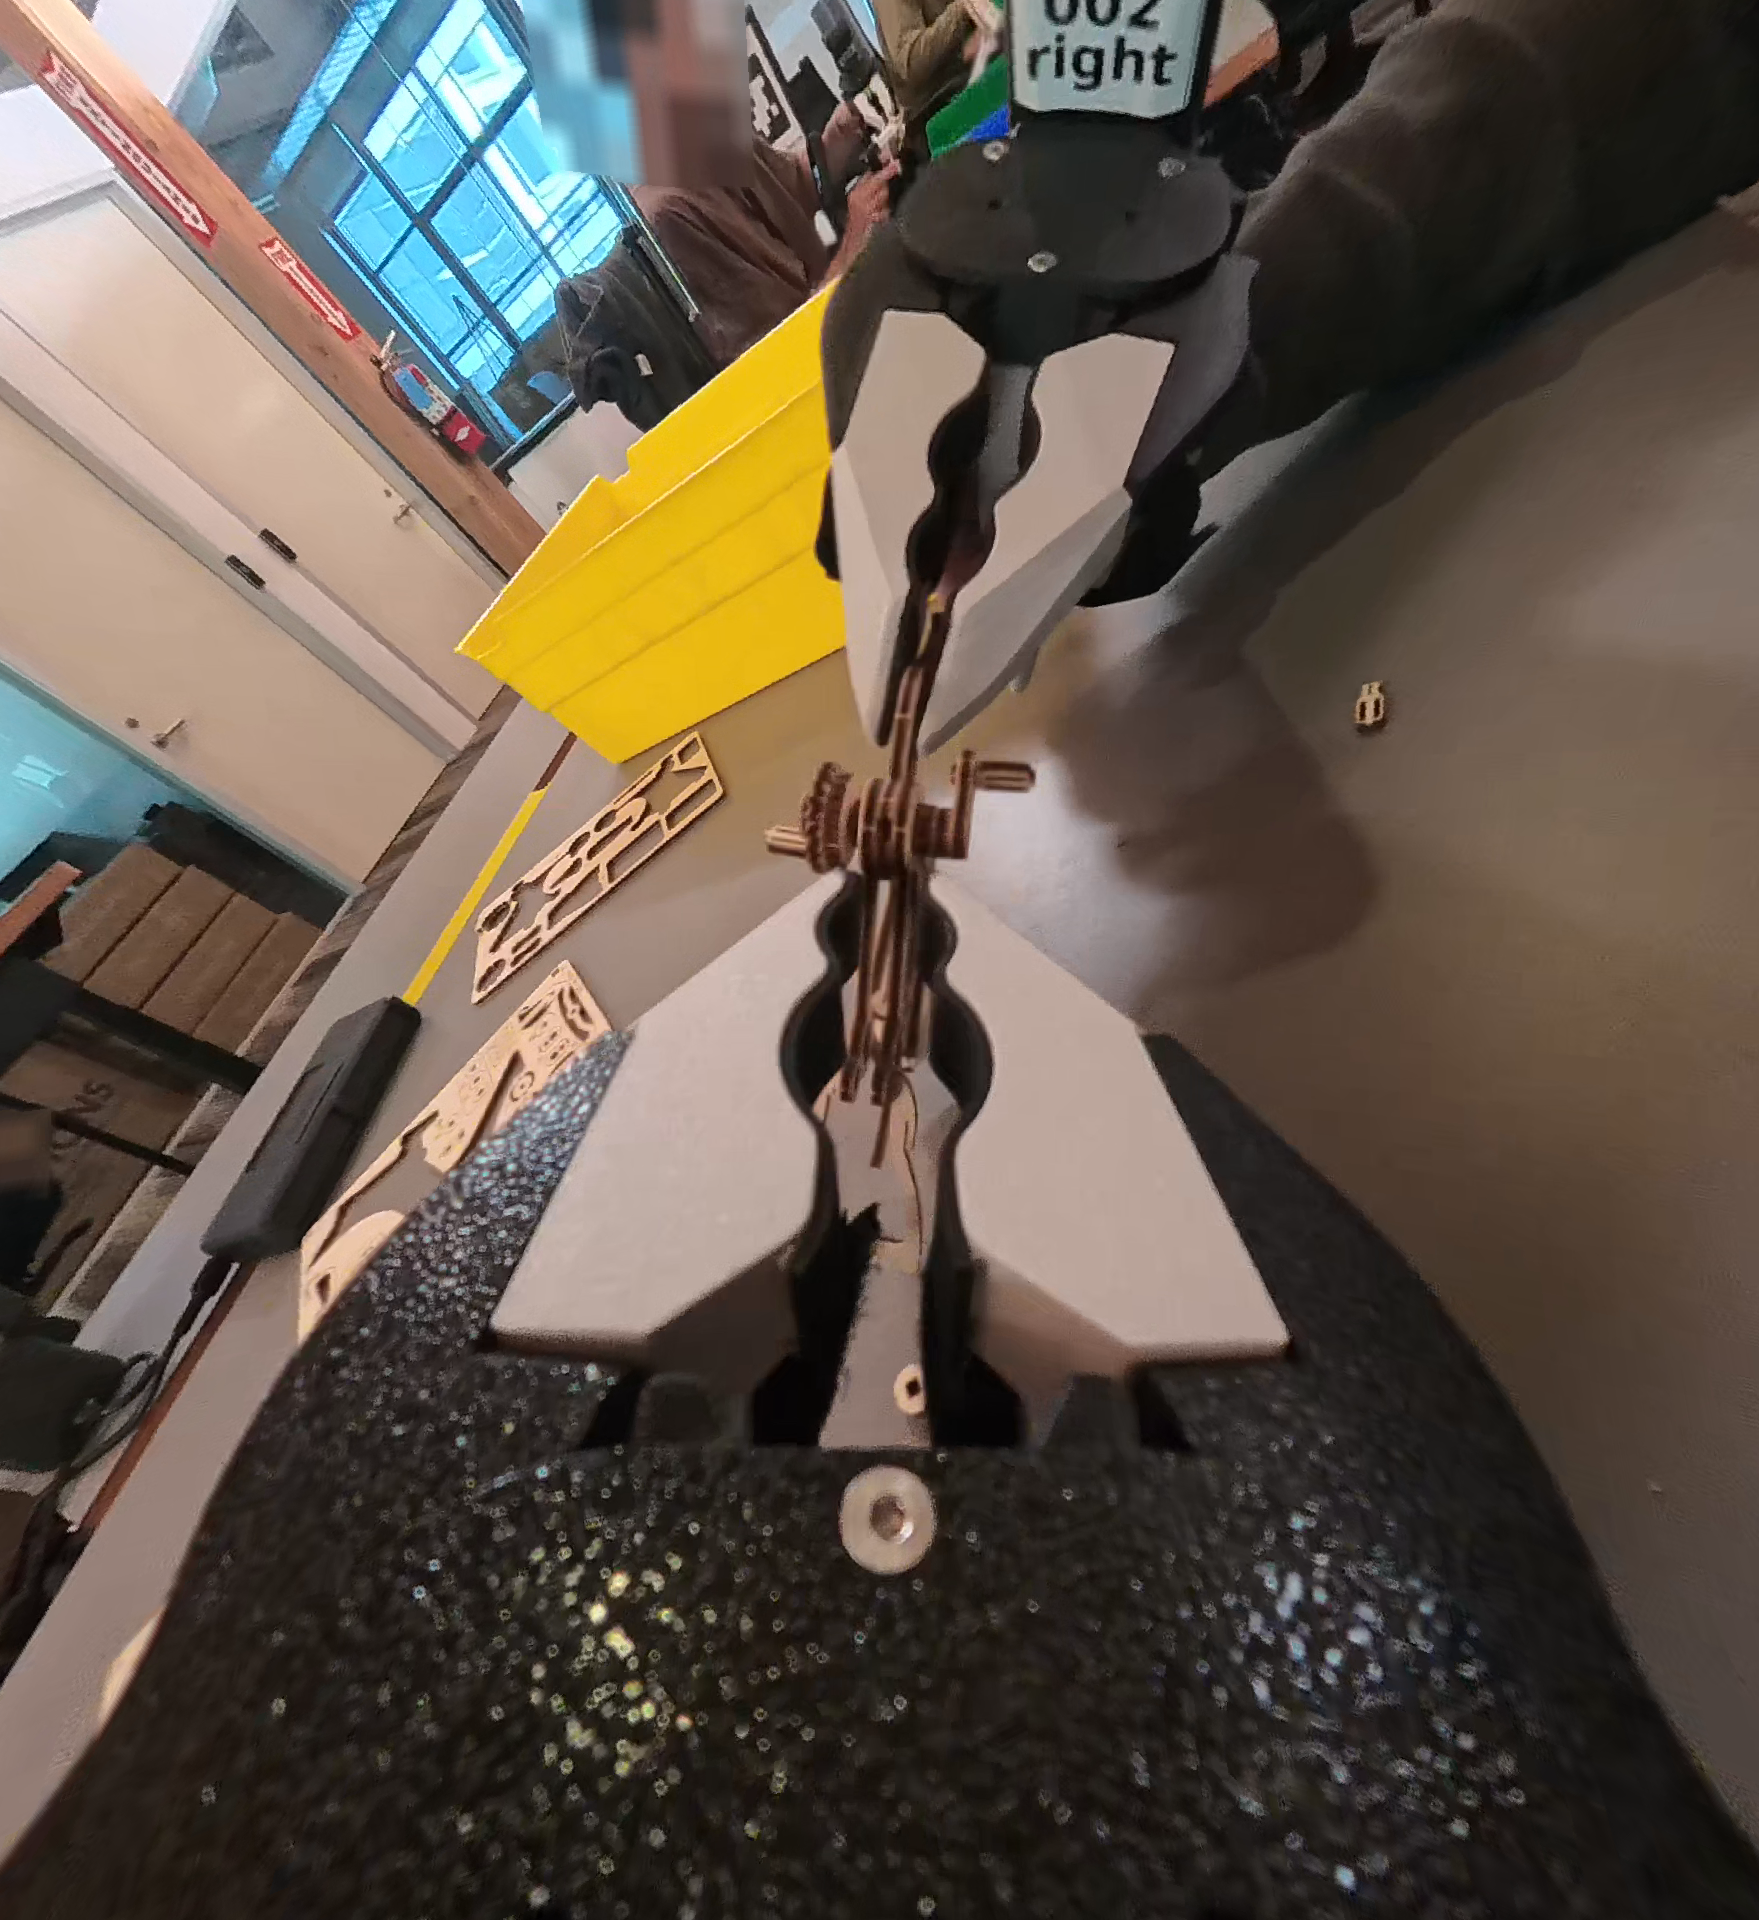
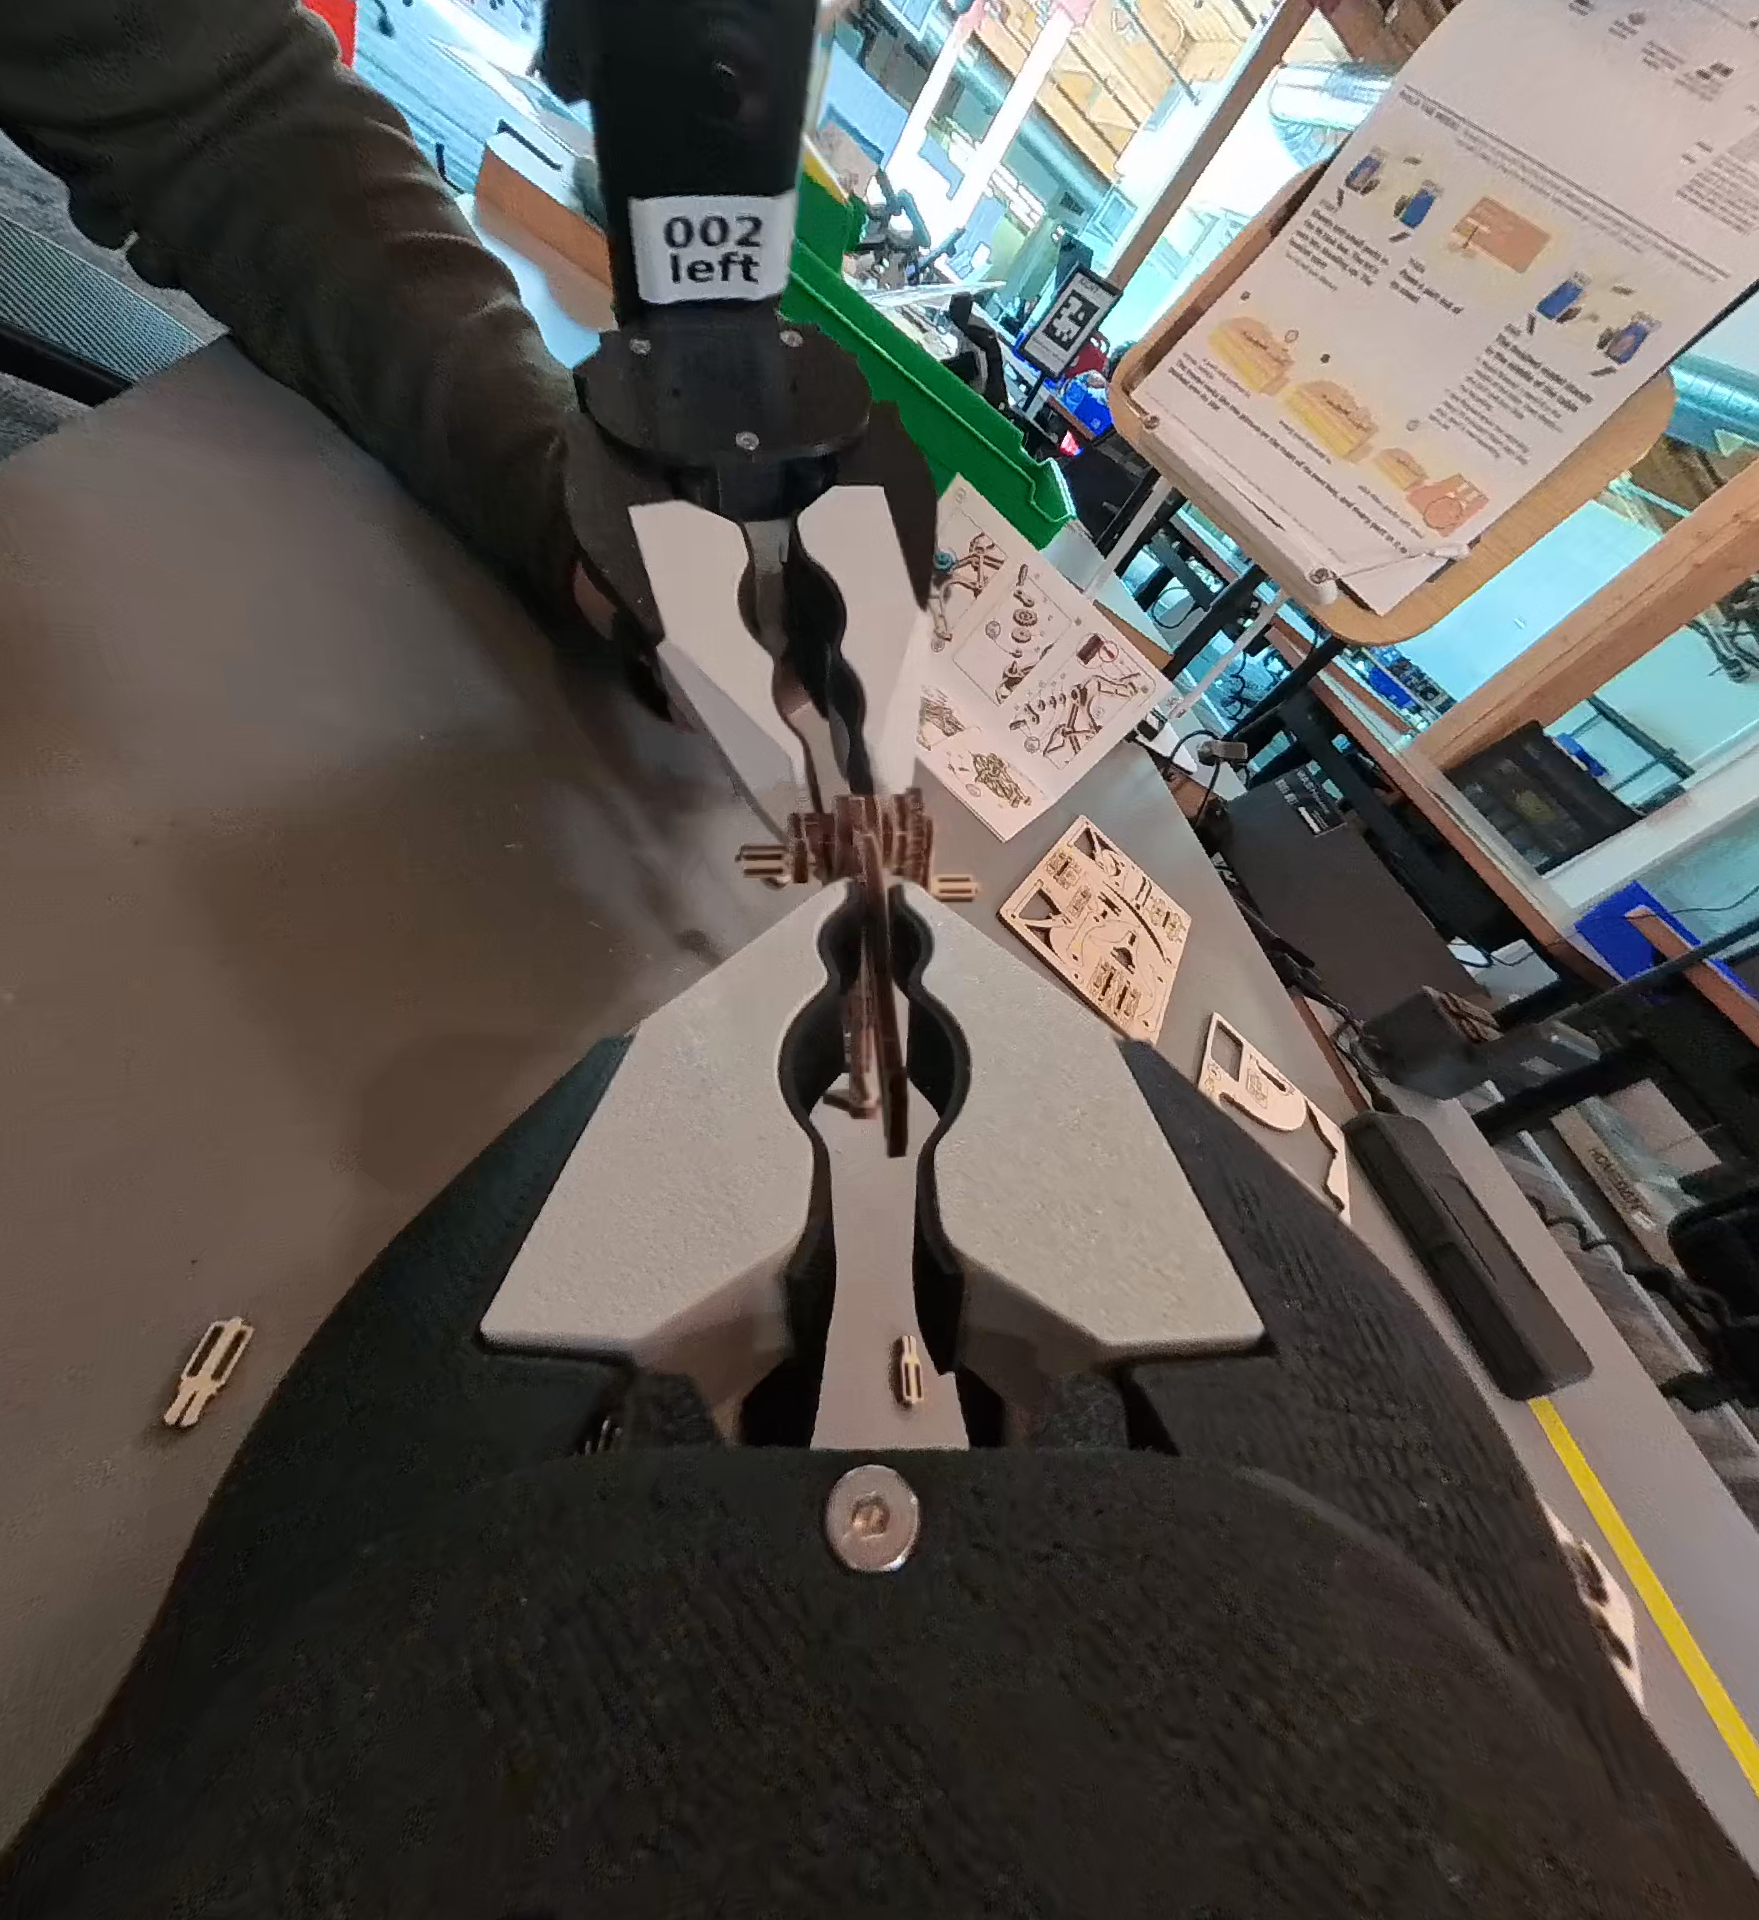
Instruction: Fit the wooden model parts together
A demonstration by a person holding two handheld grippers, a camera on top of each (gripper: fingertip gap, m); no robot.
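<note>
1. Facing each other tip to tip above the grey table (image 1: 1477,1039), the two grippers share one wooden model (image 1: 890,821).
2. The left gripper (image 1: 885,894) has its jaws drawn narrow, pinching the thin plates at one end of the model; those plates run back between its white fingers (image 1: 709,1143).
3. The right gripper (image 1: 916,717) comes in from the far side, jaws likewise narrow, clamped on a slim strip at the model's other end.
4. In the right wrist view, the right gripper (image 2: 870,904) grips flat dark plates, and the left gripper (image 2: 833,779) meets it from above.
5. The model (image 2: 859,842) hangs in the air between the tips, clear of the table; its middle is a cluster of gears with pale pegs sticking out to both sides.
6. A small loose part (image 1: 1370,707) lies on the table, well apart from the model; the right wrist view shows it too (image 2: 208,1369).
7. Punched-out sheets (image 1: 605,862) lie beside a yellow bin (image 1: 667,582).
8. More sheets (image 2: 1098,925) rest near an instruction leaflet (image 2: 1020,665) at the table edge.
9. A dark sleeve (image 2: 314,260) reaches behind the left gripper.
</note>
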